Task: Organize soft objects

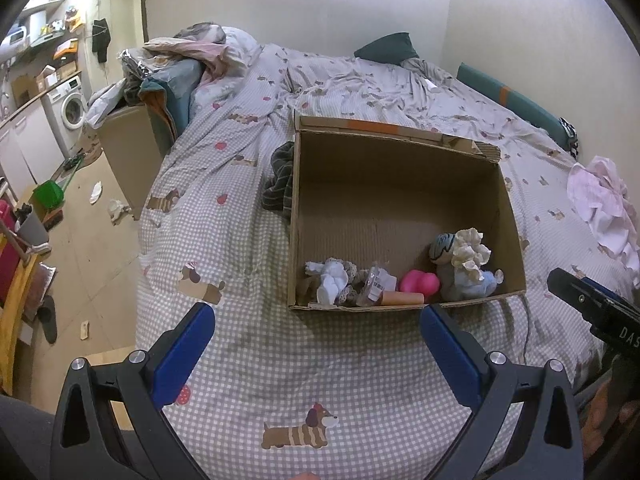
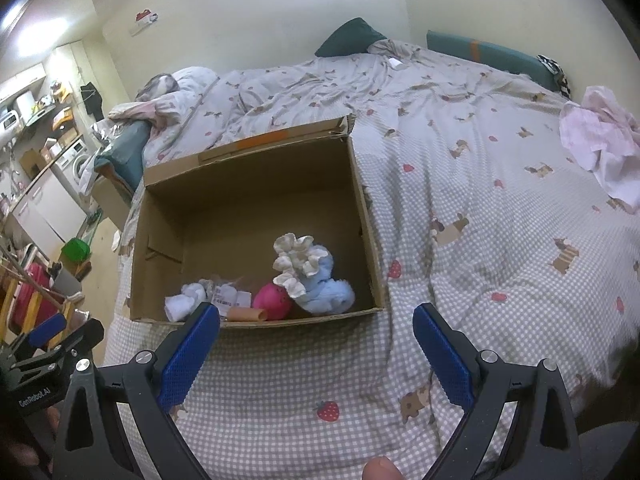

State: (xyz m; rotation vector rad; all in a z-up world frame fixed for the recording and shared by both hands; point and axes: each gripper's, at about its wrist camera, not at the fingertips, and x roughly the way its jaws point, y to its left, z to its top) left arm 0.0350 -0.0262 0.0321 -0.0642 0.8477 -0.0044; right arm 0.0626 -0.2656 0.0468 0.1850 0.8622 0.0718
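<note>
An open cardboard box (image 1: 396, 184) (image 2: 248, 184) sits on the bed. Along its near wall lie several soft things: a white sock bundle (image 1: 332, 280) (image 2: 186, 300), a pink toy (image 1: 418, 282) (image 2: 274, 300), a blue plush (image 1: 466, 280) (image 2: 328, 288) with a cream ruffled piece (image 1: 472, 252) (image 2: 294, 260) on top, and a cardboard tube (image 1: 402, 298) (image 2: 246, 314). My left gripper (image 1: 316, 324) is open and empty just short of the box. My right gripper (image 2: 316, 324) is open and empty, also in front of the box. A pink-white garment (image 1: 604, 208) (image 2: 604, 144) lies on the bed to the right.
A dark striped cloth (image 1: 280, 180) lies against the box's left side. Bedding and clothes (image 1: 188, 52) are piled at the bed's far left, over a second box (image 1: 128, 152). The floor (image 1: 80, 240) left of the bed is cluttered; a washing machine (image 1: 68, 108) stands beyond.
</note>
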